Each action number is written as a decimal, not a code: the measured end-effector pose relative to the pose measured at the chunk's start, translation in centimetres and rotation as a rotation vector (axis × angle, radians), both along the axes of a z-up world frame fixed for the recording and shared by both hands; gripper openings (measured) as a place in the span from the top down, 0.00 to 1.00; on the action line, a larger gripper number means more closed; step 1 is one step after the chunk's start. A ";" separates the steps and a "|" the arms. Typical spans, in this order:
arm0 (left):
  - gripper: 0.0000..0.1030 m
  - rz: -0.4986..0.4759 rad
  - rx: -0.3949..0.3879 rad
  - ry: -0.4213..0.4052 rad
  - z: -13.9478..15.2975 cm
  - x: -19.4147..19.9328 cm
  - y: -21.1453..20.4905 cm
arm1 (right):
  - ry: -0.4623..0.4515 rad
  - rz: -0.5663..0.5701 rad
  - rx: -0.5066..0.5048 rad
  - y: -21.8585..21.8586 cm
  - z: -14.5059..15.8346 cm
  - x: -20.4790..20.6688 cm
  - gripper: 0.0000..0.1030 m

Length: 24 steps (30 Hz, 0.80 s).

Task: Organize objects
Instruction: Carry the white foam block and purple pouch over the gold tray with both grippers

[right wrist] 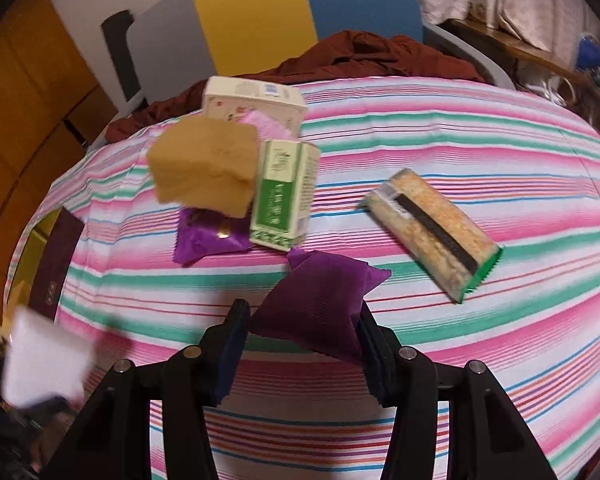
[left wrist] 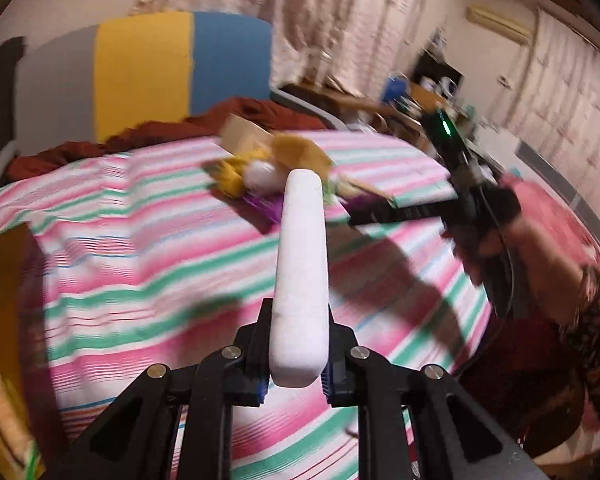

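Clamped in the left gripper [left wrist: 296, 376], a white pad [left wrist: 300, 272] rode above the striped bedcover [left wrist: 140, 240], probably for sorting; the right gripper [right wrist: 300, 344] pinched a purple sachet [right wrist: 320, 296].

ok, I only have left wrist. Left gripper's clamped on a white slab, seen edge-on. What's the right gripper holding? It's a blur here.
Observer: The right gripper is shut on a dark purple crinkle-edged sachet.
Operator: The pile ahead is smeared. What's in it?
Observer: A tan sponge block on top, leaning on a green and white carton. There's a cream box behind and a shiny purple wrapper underneath.
Operator: Is my white slab a bar?
Observer: No. The right wrist view shows its broad, roughly square face: it's a flat white pad.
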<state>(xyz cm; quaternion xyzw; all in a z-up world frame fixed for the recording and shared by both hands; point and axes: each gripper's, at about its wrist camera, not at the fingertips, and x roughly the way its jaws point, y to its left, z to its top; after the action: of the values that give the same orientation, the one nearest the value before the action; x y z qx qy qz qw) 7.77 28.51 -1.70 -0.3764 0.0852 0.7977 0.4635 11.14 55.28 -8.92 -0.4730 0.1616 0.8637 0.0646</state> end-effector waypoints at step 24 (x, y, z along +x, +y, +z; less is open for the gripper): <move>0.82 0.640 0.085 -0.112 -0.1 -10.0 -23.1 | 0.130 0.344 -0.061 -9.6 1.5 -0.8 0.49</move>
<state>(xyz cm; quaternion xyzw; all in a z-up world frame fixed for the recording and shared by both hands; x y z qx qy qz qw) -2.26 5.42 -1.78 -0.4077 -0.0962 0.8838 0.2083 10.39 45.71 -7.39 -0.4388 0.1082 0.8854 -0.1089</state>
